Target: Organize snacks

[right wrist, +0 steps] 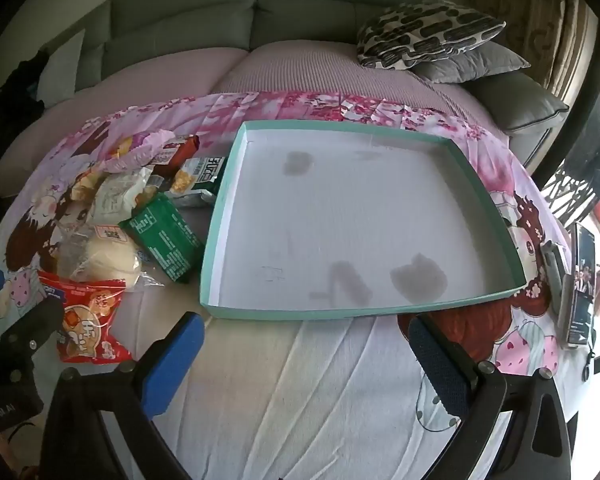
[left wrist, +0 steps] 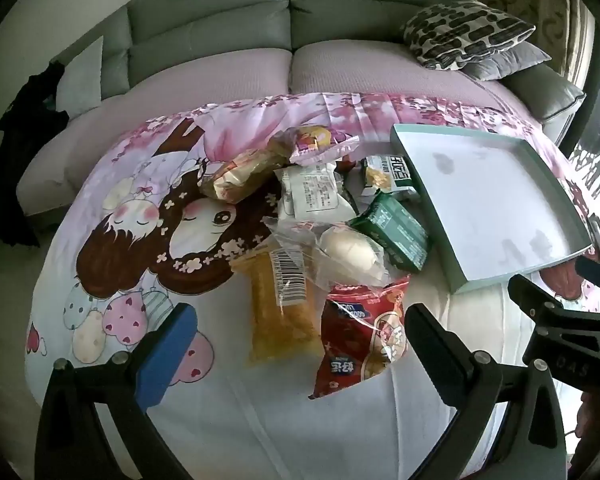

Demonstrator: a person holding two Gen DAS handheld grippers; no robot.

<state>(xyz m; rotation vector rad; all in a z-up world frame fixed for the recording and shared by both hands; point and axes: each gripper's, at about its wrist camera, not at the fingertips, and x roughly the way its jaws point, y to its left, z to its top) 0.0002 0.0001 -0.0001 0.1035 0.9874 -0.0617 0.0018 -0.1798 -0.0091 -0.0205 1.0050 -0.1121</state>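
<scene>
A pile of snack packets lies on a cartoon-print cloth. It holds a red bag [left wrist: 360, 332] [right wrist: 88, 324], a yellow bar [left wrist: 280, 308], a white bun in clear wrap [left wrist: 352, 256] [right wrist: 108, 264], a green packet [left wrist: 396, 232] [right wrist: 164, 236] and several more behind. An empty shallow box with a teal rim [left wrist: 456, 276] [right wrist: 220, 216] lies to their right. My left gripper [left wrist: 300, 332] is open, hovering just before the red bag and yellow bar. My right gripper [right wrist: 304, 348] is open and empty before the box's near edge.
A grey sofa [left wrist: 288, 8] stands behind with patterned and grey pillows [right wrist: 432, 36] at its right. A phone and a small device [right wrist: 580, 280] lie at the cloth's right edge. The right gripper's body [left wrist: 560, 320] shows at the left wrist view's right side.
</scene>
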